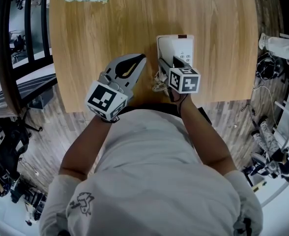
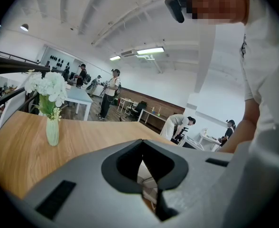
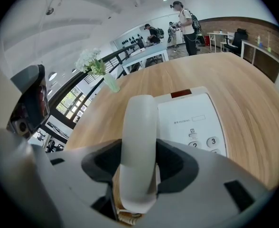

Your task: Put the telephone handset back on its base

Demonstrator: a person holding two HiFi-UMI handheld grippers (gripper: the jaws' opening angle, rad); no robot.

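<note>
Right gripper view: between the jaws of the right claw (image 3: 142, 164) a white handset (image 3: 138, 137) is pinched at its lower part, and its curved back rises up and away from the claw. Just beneath the claw, a coiled cord (image 3: 124, 219) is seen at the handset's near end. Directly beyond the claw and a little to its right, the phone base (image 3: 191, 120) is laid flat on the wooden table (image 3: 244, 94). The number keys are nearest the claw and a dark red strip is at the far edge. The handset is held over the base's left side; whether it touches the base cannot be told. Far ahead and to the left of the claw, a vase of white flowers (image 3: 110, 83) is stood near the table's far edge. In the head view, the left claw (image 1: 136, 62) is held to the left of the right claw, apart from the phone and over the table. Its jaws are pressed together with nothing between them. People (image 3: 187, 20) are seen standing well beyond the table.
</note>
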